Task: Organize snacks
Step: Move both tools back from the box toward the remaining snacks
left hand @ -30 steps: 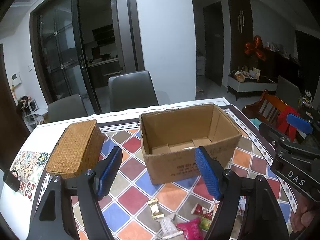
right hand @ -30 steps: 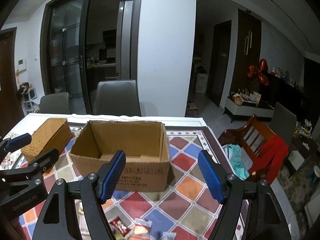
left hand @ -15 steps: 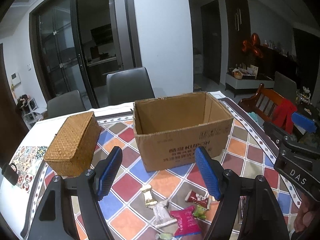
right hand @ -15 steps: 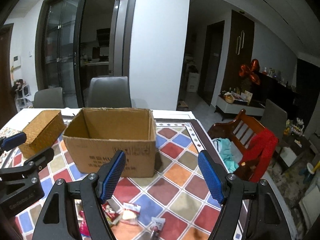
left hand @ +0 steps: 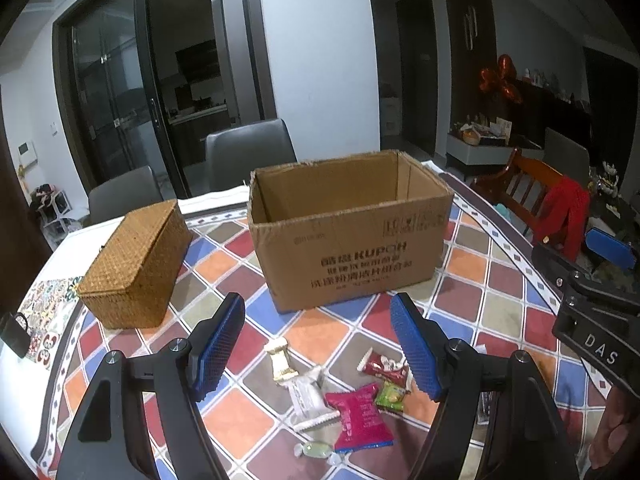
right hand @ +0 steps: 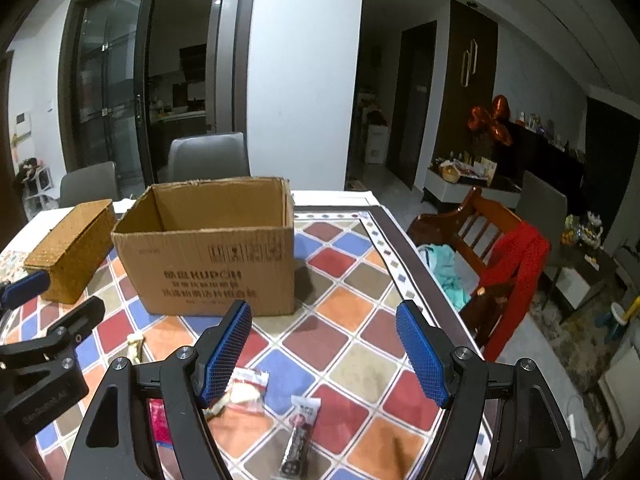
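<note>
Several wrapped snacks lie loose on the checked tablecloth in front of an open cardboard box (left hand: 348,240). In the left wrist view I see a gold packet (left hand: 281,360), a white packet (left hand: 310,398), a pink packet (left hand: 358,416), a green one (left hand: 392,394) and a red one (left hand: 384,364). My left gripper (left hand: 318,350) hangs open just above them, holding nothing. The right wrist view shows the cardboard box (right hand: 208,248), a pale packet (right hand: 246,390) and a dark stick packet (right hand: 300,428) under my open, empty right gripper (right hand: 324,354).
A closed wicker box (left hand: 136,264) stands left of the carton. Grey chairs (left hand: 248,152) sit behind the table. A wooden chair with red cloth (right hand: 508,264) is beyond the table's right edge (right hand: 416,276). A black item (left hand: 14,334) lies at the left edge.
Both grippers have sunk and drawn back toward the near side of the table; the carton's inside floor has dropped out of sight and more snack packets have come into view. Jaws unchanged.
</note>
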Action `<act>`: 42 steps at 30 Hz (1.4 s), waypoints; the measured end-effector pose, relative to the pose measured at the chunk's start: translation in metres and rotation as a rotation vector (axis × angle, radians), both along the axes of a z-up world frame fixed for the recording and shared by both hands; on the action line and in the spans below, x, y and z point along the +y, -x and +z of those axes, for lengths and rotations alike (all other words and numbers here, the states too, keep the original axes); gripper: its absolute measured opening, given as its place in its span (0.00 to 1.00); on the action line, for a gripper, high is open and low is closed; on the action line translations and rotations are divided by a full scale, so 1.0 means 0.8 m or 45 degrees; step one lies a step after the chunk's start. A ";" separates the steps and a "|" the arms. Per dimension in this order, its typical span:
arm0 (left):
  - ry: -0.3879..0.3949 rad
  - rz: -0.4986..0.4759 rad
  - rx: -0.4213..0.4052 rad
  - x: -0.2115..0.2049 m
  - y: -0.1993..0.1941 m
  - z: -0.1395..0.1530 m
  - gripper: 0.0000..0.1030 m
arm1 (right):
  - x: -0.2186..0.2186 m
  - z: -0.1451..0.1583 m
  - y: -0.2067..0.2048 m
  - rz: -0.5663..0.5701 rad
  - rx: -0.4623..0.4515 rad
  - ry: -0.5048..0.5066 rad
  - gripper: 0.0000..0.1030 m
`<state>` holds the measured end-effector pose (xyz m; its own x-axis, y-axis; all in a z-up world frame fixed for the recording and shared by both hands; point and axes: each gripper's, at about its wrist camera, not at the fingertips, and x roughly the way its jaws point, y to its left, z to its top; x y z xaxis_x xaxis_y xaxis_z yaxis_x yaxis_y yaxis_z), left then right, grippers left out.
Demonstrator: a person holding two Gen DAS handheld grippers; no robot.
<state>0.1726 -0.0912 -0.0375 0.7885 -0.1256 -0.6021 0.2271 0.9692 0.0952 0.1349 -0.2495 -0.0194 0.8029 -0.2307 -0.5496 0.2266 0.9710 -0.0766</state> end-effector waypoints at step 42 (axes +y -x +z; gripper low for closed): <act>0.011 -0.042 0.154 -0.004 0.026 -0.091 0.72 | 0.002 -0.085 0.030 0.004 0.161 -0.083 0.73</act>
